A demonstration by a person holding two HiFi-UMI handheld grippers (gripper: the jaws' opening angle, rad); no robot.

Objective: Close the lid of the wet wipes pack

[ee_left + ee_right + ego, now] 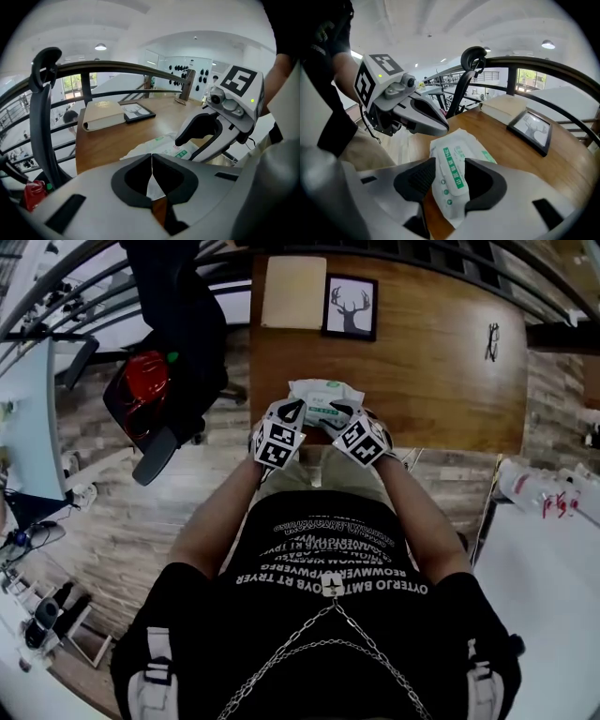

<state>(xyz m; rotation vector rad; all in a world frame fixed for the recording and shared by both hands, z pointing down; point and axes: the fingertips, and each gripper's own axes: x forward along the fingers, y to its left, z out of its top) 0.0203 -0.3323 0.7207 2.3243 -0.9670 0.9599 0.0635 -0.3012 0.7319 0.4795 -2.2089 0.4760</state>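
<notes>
Head view: we note a white soft-plastic wet wipes pack with green print (325,399) lying at the near edge of a brown wooden table (441,362), dead ahead of the person at 12 o'clock.

- Left gripper (296,412) sits at the pack's 7 o'clock and right gripper (341,414) at its 5 o'clock. Both tilt downward, their tips over the pack's near end.
- Left gripper view: the left claw (151,157) is closed, its dark pads meeting tip to tip. We see nothing pinched between them. The pack (159,144) shows just past the tips and through the gap under them.
- Right gripper view: the right claw (450,161) stands wide apart and straddles the pack (451,174), which lies on the tabletop between the two pads. We see no squeeze on the wrapper, so we read no grip.
- The pack's green-striped label flap faces up. It looks flat against the top, but we cannot tell whether it is sealed.
- From the pack in the head view, a black-framed deer picture (351,307) lies at 12 o'clock. A closed beige book (293,292) lies at 11 o'clock, touching the frame's left edge.
- Black-rimmed glasses (493,341) lie at 2 o'clock, well apart from the pack.
</notes>
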